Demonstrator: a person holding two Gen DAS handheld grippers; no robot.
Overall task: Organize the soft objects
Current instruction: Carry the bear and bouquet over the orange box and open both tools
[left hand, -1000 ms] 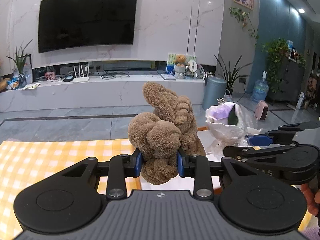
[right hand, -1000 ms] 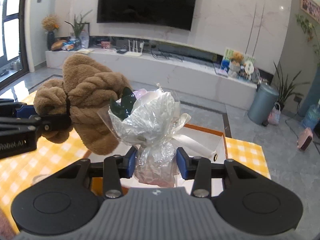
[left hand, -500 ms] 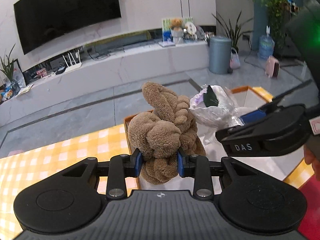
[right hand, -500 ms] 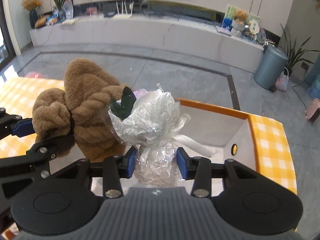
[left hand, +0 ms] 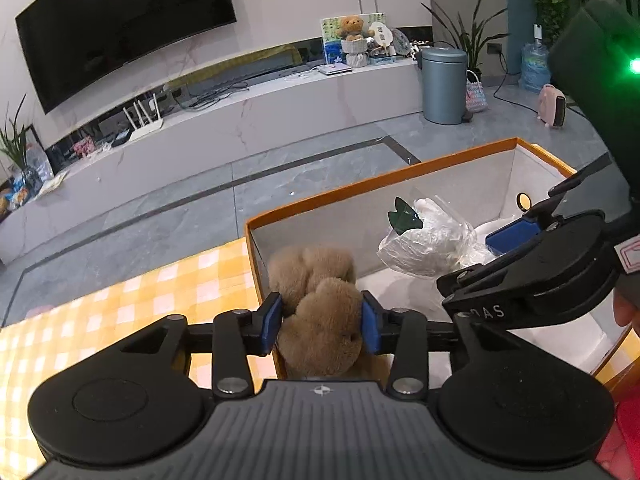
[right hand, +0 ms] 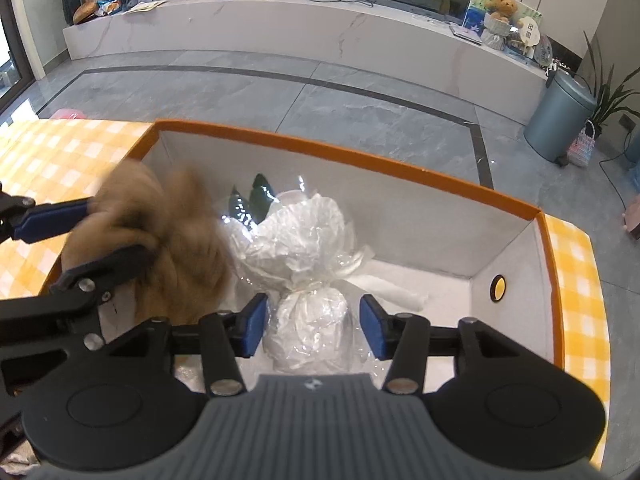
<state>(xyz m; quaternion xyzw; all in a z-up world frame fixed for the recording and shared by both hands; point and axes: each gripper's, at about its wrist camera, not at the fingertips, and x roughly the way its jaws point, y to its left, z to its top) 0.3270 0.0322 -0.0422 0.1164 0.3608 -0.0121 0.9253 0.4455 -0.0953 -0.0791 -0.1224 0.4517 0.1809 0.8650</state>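
- Grey floor tiles (right hand: 280,96) run out to a long white marble ledge below one dark wall television (left hand: 120,28). One grey-blue pedal bin (left hand: 444,84) stands at the ledge's right end.
- Nearer to me, one yellow-and-white checked tablecloth (left hand: 120,312) covers the table. It carries one open box (right hand: 360,152) with an orange rim and pale inner walls.
- I count two soft things, both inside that box: one brown plush (left hand: 320,328) and one cellophane-wrapped bouquet (right hand: 304,232).
- I hold two tools, one in each hand, both angled down into the box and just beside each other.
- My left gripper (left hand: 321,320) has just been opening its jaws and stands about half open. The plush sits between the blue pads; its fur bulges out to both of them but does not look pinched.
- My right gripper (right hand: 312,324) has also just been opening. Its pads stand clear on either side of the bouquet's tied neck, with a visible gap on each side.
- The plush is a knotted lump in the box's near left corner, against the left wall. Its longer side runs from near to far, though the right view blurs it.
- The bouquet's long axis also runs near to far. The wrapped stem end is nearest me, and the crumpled white head with its dark green leaves points to the far wall, leaning a little left.
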